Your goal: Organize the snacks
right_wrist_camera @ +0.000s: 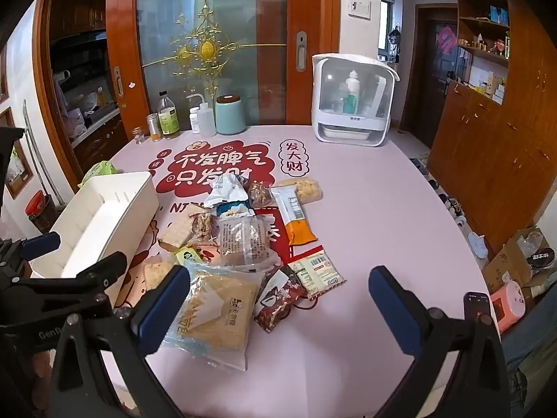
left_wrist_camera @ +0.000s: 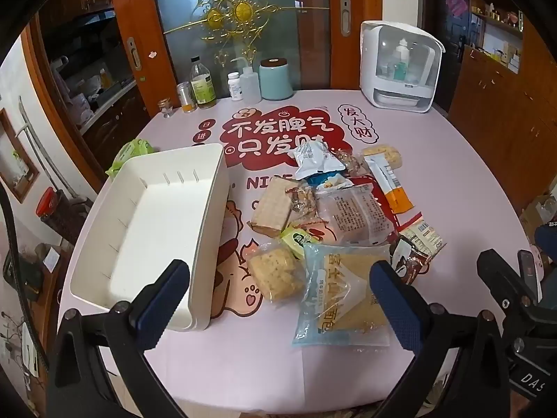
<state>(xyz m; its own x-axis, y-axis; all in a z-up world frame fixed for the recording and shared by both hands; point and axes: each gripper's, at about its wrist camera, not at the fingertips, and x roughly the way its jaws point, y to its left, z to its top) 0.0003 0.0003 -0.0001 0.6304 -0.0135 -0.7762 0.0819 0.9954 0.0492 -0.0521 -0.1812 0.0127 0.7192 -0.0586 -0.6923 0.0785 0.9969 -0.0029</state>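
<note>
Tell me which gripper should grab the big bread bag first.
Probably the left gripper: it is open, the bread bag lies between its fingers, and the white bin sits beside it. The right gripper points right of the bag.

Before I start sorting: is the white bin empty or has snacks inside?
Empty. The white bin shows only its bare floor; the snacks lie beside it.

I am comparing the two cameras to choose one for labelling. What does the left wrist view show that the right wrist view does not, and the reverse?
Only the left wrist view shows the whole floor of the empty white bin and the right gripper at its right edge. Only the right wrist view shows the cardboard box and shoes on the floor, and the left gripper at its left edge. Both show the snack pile with the large bread bag, the bottles and the white cabinet.
</note>
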